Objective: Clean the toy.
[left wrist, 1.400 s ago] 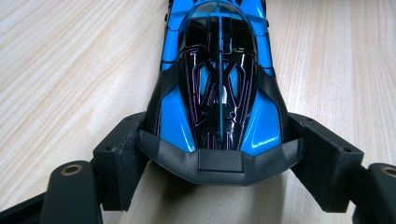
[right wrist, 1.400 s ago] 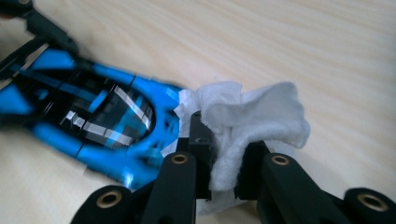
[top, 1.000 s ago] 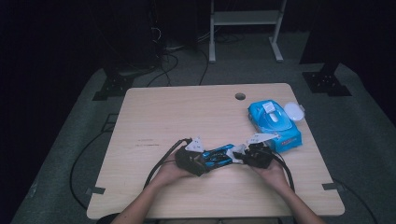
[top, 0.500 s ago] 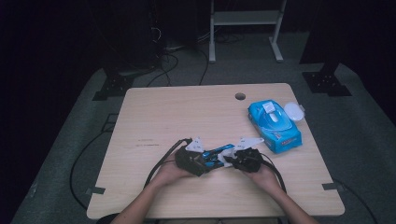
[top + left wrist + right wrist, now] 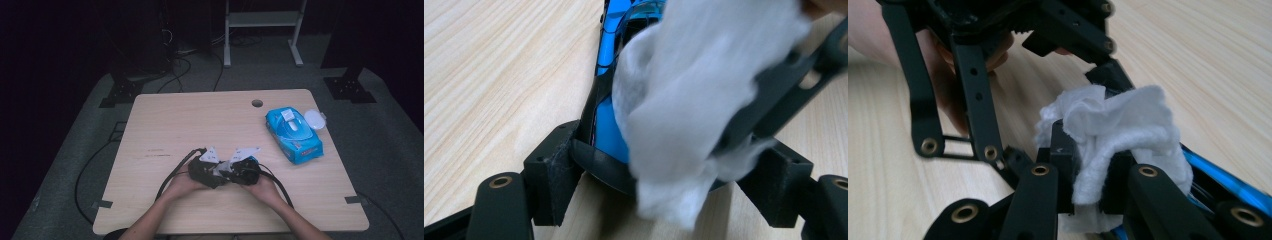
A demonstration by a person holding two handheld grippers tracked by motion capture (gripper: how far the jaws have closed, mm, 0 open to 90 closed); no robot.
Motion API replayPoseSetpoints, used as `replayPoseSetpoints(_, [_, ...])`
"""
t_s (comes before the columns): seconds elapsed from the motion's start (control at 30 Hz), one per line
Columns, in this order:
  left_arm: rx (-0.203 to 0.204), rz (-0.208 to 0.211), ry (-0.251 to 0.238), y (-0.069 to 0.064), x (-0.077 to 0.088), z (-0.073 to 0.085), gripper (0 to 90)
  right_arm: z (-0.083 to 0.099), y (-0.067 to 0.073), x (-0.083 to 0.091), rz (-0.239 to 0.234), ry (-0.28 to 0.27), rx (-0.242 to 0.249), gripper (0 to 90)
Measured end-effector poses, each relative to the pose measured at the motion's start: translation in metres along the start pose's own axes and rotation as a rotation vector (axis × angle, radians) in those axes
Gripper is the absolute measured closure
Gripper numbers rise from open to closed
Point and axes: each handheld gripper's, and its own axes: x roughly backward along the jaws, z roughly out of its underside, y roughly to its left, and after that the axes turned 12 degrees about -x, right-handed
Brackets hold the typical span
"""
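Setting: pale wooden table (image 5: 165,125) on grey floor, dark room behind.
Left gripper (image 5: 202,171): near the table's front edge, its jaws clamped across the end of a blue sunglasses-like object (image 5: 606,65) with glossy blue panels and a black frame, holding it just above the wood.
Right gripper (image 5: 1088,187): just beside the left one, its jaws pressed together on a bunched white wipe (image 5: 1120,127), which lies against the blue surface.
Where the thing is: between the two grippers, at the middle of the table's near side.
Step in hand: by the look of it, wiping the blue object clean while the other gripper steadies it.
Next move: probably drawing the wipe along the glossy panel with light pressure, keeping the left grip firm so the frame does not twist.
Look of the thing: shiny, curved, thin-framed; likely slippery and easily flexed.
Farther off: blue wipes packet (image 5: 293,134) at the table's right, a white round lid (image 5: 315,119) touching it.
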Motion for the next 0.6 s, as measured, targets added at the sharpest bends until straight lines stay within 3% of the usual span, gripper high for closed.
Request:
replayPoseSetpoints(0.1, [-0.003, 0.001, 0.002, 0.000, 0.001, 0.001, 24.2, -0.002, 0.000, -0.003, -0.005, 0.002, 0.006, 79.8])
replayPoseSetpoints(0.17, [0.000, 0.000, -0.005, 0.000, 0.000, 0.001, 24.1, 0.000, -0.009, 0.006, 0.027, -0.012, -0.005, 79.8])
replayPoseSetpoints(0.3, [-0.002, -0.001, -0.002, 0.000, 0.000, 0.000, 24.1, 0.001, -0.028, 0.022, 0.071, -0.052, -0.086, 79.7])
replayPoseSetpoints(0.47, [-0.001, -0.003, 0.000, 0.000, -0.001, -0.001, 24.1, -0.010, -0.025, 0.002, 0.039, -0.040, -0.081, 79.7])
replayPoseSetpoints(0.53, [0.004, 0.002, 0.000, 0.000, 0.000, 0.000, 24.1, -0.013, -0.023, -0.006, 0.052, -0.031, -0.048, 79.7])
replayPoseSetpoints(0.6, [-0.002, -0.002, 0.001, 0.000, 0.001, 0.000, 24.1, -0.013, -0.028, -0.005, 0.059, -0.035, -0.056, 79.7])
